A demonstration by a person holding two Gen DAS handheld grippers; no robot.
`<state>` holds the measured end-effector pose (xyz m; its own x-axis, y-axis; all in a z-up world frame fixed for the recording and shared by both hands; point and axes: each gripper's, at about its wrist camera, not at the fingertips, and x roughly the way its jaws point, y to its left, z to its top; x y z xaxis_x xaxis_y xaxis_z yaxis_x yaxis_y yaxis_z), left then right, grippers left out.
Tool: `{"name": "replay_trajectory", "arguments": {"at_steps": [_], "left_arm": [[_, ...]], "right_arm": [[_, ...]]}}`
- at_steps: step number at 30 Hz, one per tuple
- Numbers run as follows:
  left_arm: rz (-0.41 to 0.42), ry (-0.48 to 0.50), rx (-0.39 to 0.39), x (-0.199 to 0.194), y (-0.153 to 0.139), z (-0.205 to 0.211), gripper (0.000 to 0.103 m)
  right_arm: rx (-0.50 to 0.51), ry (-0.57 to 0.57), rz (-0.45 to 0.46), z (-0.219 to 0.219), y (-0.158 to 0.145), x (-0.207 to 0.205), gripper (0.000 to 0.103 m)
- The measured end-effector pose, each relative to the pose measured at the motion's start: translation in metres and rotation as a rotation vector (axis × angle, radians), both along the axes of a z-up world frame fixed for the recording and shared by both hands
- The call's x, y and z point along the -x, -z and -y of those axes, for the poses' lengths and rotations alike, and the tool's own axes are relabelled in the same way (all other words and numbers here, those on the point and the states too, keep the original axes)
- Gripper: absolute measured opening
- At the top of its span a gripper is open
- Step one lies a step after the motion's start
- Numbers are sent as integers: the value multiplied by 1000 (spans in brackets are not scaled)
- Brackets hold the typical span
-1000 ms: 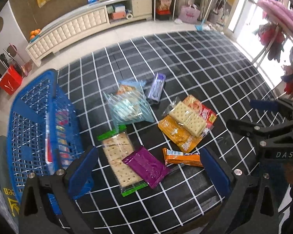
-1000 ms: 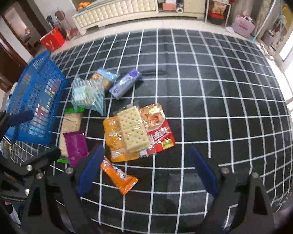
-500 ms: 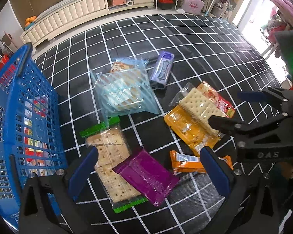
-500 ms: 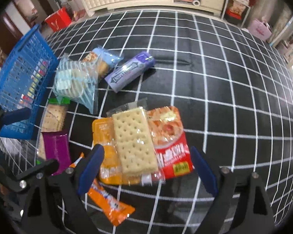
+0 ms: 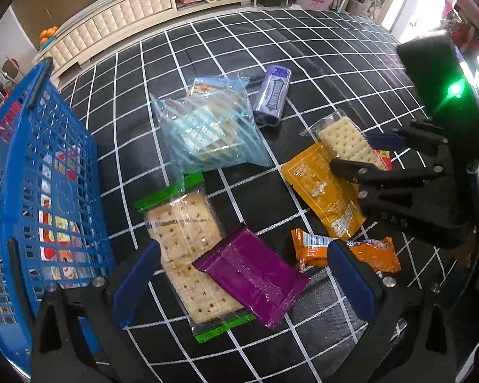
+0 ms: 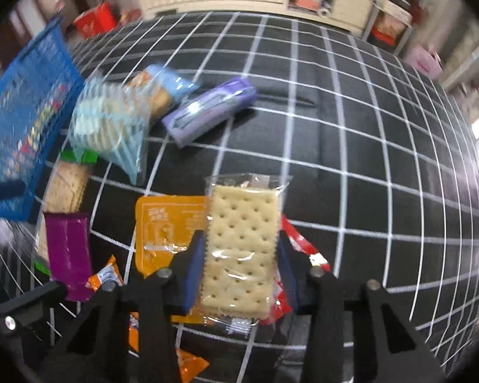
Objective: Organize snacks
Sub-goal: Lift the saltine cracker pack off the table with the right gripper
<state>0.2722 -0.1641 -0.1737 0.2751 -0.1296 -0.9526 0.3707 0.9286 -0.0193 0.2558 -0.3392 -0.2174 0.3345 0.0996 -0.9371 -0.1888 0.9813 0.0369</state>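
So the right gripper [image 6: 241, 266] is down on the clear cracker pack [image 6: 239, 249], with its jaws closing in on the long sides; the blue pads sit right up against both edges of the wrapper, so it looks clamped on it. That pack lies on top of an orange pouch [image 6: 163, 226] and a red packet [image 6: 298, 245], all on the black surface [image 6: 367, 159] with the white grid. The left gripper [image 5: 242, 281] hangs over the front of the pile with its jaws wide apart and nothing pinched; between them you can see a purple packet [image 5: 252, 271] lying across a green-edged cracker pack [image 5: 182, 233]. A small orange bar [image 5: 316, 249] sits just beside the left gripper's right-hand finger. Further back there's a pale blue striped bag [image 5: 207, 127] of biscuits and, next to it, a lilac roll-shaped pack [image 5: 271, 95]. The blue basket [image 5: 19, 159] stands at the left edge of the surface, near the green-edged crackers, with some colourful packets already inside. The right wrist view is a bit blurry toward the edges.
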Motion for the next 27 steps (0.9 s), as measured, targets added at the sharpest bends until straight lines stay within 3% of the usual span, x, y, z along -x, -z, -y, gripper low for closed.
{"name": "replay_trajectory", "arguments": {"at_steps": [12, 19, 22, 27], "left_arm": [[-25, -68, 126, -1, -25, 10, 103], [-105, -119, 177, -13, -22, 30, 103], [-166, -148, 176, -21, -7, 42, 103], [-191, -159, 153, -24, 10, 58, 103]], "right_arm": [[-99, 108, 93, 56, -55, 24, 47], [-177, 184, 80, 83, -52, 29, 48], [-185, 193, 76, 78, -46, 28, 48], [-204, 201, 73, 82, -40, 27, 48]]}}
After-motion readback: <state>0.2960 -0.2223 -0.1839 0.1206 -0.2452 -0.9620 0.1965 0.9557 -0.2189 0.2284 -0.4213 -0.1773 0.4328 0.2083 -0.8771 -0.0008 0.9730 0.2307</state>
